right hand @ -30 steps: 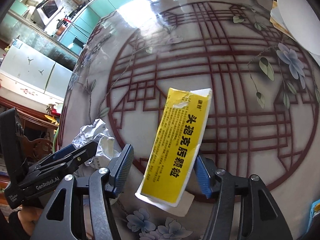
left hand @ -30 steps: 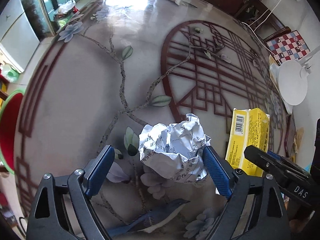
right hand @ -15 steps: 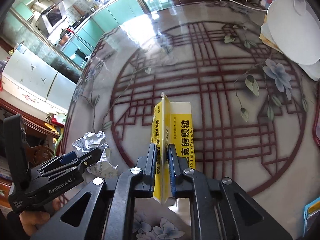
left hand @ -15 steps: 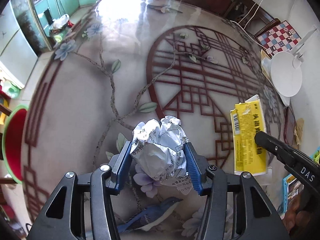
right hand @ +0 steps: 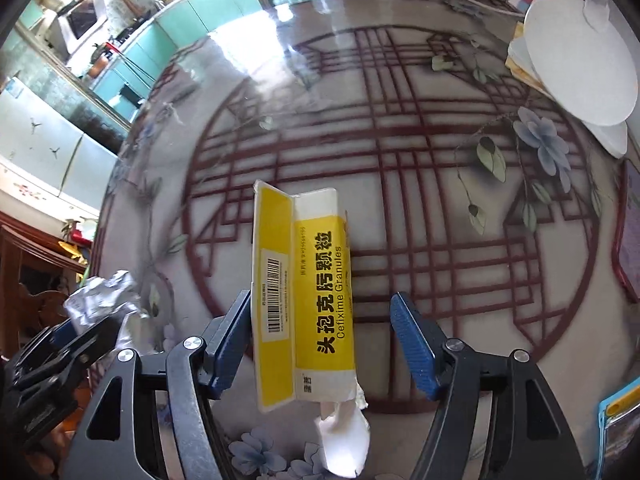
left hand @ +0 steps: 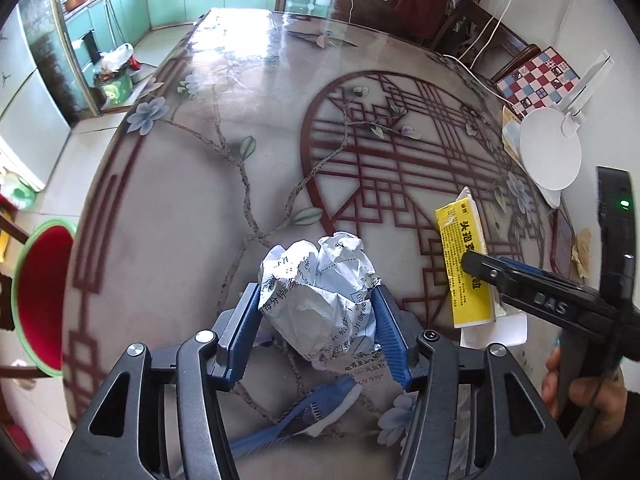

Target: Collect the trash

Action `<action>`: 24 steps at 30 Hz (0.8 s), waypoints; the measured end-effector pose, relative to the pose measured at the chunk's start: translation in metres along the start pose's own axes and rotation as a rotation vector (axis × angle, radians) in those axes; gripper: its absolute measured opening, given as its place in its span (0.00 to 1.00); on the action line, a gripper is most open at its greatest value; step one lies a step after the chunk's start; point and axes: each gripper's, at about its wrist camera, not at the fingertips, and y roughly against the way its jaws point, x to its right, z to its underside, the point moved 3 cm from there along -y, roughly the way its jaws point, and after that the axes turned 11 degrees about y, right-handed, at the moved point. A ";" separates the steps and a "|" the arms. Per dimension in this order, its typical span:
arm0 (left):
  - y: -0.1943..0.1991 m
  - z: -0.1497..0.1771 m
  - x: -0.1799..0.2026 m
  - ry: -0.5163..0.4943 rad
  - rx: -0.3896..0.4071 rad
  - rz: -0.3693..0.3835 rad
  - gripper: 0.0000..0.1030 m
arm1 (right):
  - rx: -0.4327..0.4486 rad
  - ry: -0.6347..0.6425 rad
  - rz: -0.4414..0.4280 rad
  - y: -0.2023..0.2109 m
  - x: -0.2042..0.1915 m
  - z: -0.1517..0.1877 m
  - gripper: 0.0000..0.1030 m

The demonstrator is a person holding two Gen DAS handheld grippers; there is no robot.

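The left gripper (left hand: 316,334) pinches a crumpled ball of printed paper (left hand: 320,300) between its blue pads (left hand: 240,336), which dent the ball on both sides. Its jaws have just eased open a little, yet the paper sits clamped between them and looks lifted just clear of the patterned tabletop (left hand: 192,200), probably so it can be carried off as the first piece of trash.

The right gripper (right hand: 320,344) has just been opening, and its jaws now stand spread. Between them is a flattened yellow Cefixime Granules box (right hand: 308,296), with white paper (right hand: 344,436) poking out of its near end. The left pad (right hand: 228,340) is just beside or touching the barcode flap, but the right pad (right hand: 412,344) stands clearly apart from the box, so nothing presses on it. Whether the box lies on the table or leans on that one pad I cannot tell. The wide stance suggests a new grip is being set up across the box's broad face.

In the left wrist view the same box (left hand: 466,264) lies to the right of the paper ball, with the right gripper's black finger (left hand: 520,284) over it and the person's hand (left hand: 580,384) at the frame edge. Farther out, a white lamp base (left hand: 550,148) stands by the table's far right side, and a red stool with a green rim (left hand: 40,296) sits beside the table's left edge.
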 end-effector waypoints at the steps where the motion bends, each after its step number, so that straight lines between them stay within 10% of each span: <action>1: 0.001 0.000 -0.003 0.002 0.002 0.002 0.53 | -0.020 0.011 0.011 -0.006 -0.001 -0.001 0.69; 24: 0.030 -0.011 -0.084 0.013 0.044 0.003 0.53 | 0.107 0.104 -0.032 0.043 -0.125 0.002 0.54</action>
